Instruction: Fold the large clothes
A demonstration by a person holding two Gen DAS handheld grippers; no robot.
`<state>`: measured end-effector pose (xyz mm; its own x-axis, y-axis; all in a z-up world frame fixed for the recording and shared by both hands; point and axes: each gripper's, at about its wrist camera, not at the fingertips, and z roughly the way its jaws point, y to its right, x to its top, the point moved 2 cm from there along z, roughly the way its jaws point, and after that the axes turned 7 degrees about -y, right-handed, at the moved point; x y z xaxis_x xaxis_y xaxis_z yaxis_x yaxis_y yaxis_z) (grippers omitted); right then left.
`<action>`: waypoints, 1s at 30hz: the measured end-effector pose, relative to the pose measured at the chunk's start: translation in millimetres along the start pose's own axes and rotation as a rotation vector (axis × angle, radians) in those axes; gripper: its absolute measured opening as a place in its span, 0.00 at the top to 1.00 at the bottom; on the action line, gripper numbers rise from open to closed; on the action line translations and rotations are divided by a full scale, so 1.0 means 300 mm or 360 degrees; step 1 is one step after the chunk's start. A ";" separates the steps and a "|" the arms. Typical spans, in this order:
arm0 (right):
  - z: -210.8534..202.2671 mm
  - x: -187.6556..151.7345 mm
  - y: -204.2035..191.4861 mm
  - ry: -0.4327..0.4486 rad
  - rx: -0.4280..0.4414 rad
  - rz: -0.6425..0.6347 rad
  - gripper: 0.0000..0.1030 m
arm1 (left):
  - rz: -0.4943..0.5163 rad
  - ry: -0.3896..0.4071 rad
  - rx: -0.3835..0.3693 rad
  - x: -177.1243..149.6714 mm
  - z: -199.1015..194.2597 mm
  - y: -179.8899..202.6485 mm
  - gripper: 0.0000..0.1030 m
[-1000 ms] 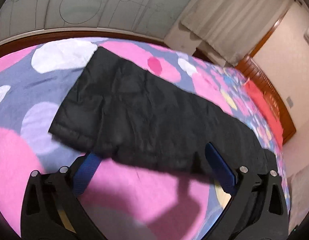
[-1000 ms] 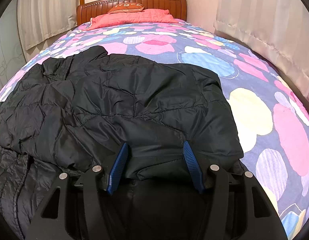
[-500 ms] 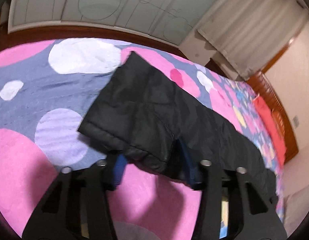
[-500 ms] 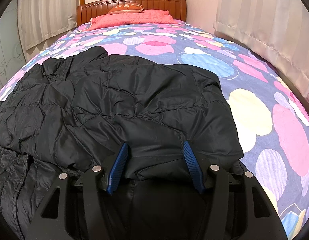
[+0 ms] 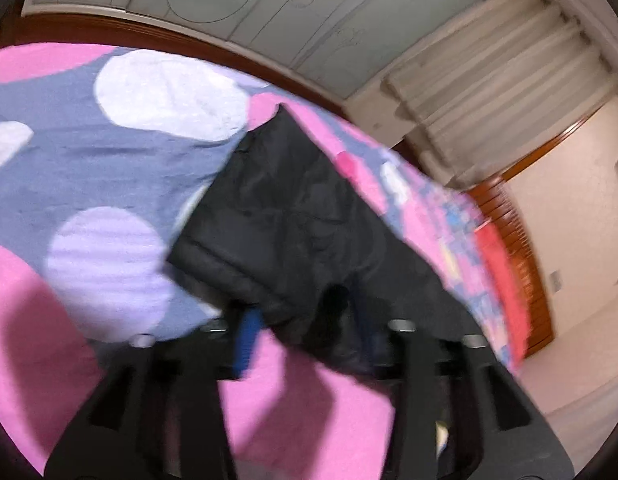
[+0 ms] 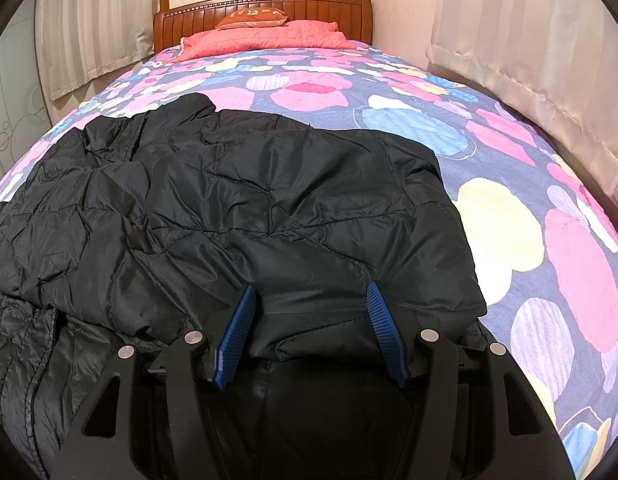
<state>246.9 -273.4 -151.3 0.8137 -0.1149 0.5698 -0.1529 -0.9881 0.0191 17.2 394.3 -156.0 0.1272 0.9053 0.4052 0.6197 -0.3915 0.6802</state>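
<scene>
Jacket: a black quilted jacket [image 6: 245,208] lies spread on the bed, toward its foot and left side, with one layer folded over another at the near edge.
Bedspread: the bedspread [image 6: 509,216] is blue-grey with pink, yellow and white blots; bare cloth shows to the jacket's right and beyond it.
Left gripper: the left gripper [image 5: 305,320] has its blue pads drawn close on a hem corner of the jacket [image 5: 293,232]; this view is blurred.
Right gripper: the right gripper [image 6: 311,320] holds a thick fold of the near edge between its pads, jaws fairly wide apart around the padding.
Headboard: a wooden headboard [image 6: 265,8] stands at the far end behind a red pillow [image 6: 265,34].
</scene>
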 end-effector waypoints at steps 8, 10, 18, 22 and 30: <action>0.000 -0.001 -0.003 0.0002 -0.0003 0.0000 0.44 | 0.0007 -0.0059 0.0057 0.027 0.046 -0.005 0.90; 0.001 0.000 -0.003 0.0003 -0.0004 -0.0001 0.44 | 0.0164 -0.0012 0.0134 0.029 0.027 0.039 0.93; 0.006 0.007 0.002 0.0007 0.0006 0.0005 0.44 | 0.0630 0.0157 0.0044 -0.038 -0.077 0.345 0.94; 0.016 0.023 0.018 0.0011 0.0017 0.0013 0.44 | 0.0860 0.0120 -0.0087 -0.141 -0.089 0.538 0.94; 0.019 0.026 0.032 0.0023 0.0048 0.0038 0.44 | 0.1362 -0.0076 -0.0282 -0.548 -0.048 0.888 0.94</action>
<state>254.8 -284.2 -151.3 0.8018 -0.1373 0.5817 -0.1550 -0.9877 -0.0196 150.3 138.9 -32.6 0.5285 0.2930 0.7967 0.1677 -0.9561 0.2404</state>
